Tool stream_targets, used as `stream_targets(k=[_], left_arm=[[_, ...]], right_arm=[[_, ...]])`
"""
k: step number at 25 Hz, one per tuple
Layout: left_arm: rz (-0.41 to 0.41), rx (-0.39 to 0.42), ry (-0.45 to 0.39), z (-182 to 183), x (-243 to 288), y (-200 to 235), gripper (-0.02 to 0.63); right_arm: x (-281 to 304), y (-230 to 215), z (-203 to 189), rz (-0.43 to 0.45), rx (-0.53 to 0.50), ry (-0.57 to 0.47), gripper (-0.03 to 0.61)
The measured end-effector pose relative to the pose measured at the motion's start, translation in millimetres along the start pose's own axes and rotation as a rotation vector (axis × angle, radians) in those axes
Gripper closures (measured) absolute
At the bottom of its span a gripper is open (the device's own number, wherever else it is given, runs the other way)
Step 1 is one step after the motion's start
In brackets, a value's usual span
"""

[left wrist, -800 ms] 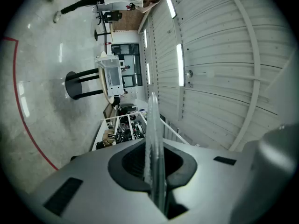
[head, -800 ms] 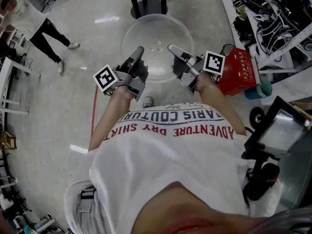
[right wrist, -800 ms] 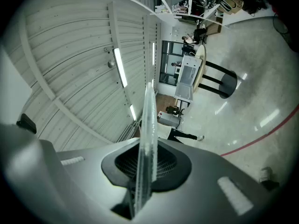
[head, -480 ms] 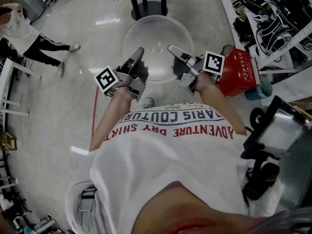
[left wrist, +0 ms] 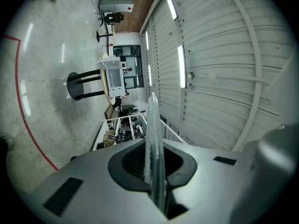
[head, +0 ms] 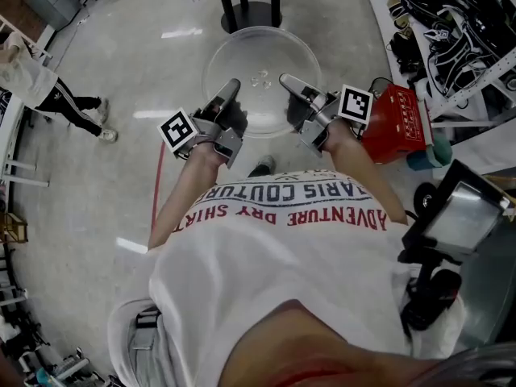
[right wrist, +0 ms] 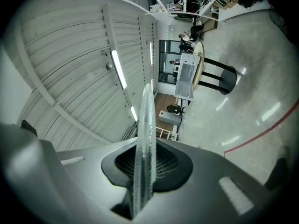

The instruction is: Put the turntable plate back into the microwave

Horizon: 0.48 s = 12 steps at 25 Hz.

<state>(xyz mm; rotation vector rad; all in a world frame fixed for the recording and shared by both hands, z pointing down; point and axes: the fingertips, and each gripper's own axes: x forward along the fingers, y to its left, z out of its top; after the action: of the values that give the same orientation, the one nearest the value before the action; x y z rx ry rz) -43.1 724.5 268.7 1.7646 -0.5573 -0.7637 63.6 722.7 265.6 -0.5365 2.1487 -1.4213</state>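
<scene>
Glass turntable plate, a round disc with no long axis, held in the air above the floor, just on the near side of the black pedestal foot, its broad face turned upward. Left tongs clamped on its near-left rim, right tongs clamped on its near-right rim; in each gripper view the plate shows edge-on, pinched between the jaws and running straight ahead
</scene>
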Motion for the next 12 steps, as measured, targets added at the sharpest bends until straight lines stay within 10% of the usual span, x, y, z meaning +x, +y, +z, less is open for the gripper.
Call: stream_targets(k=[12], left_arm=[[0.013,-0.028,0.007,56,44,44,0.589]], right_arm=[[51,-50,45,-0.038,0.024,-0.017,0.569]])
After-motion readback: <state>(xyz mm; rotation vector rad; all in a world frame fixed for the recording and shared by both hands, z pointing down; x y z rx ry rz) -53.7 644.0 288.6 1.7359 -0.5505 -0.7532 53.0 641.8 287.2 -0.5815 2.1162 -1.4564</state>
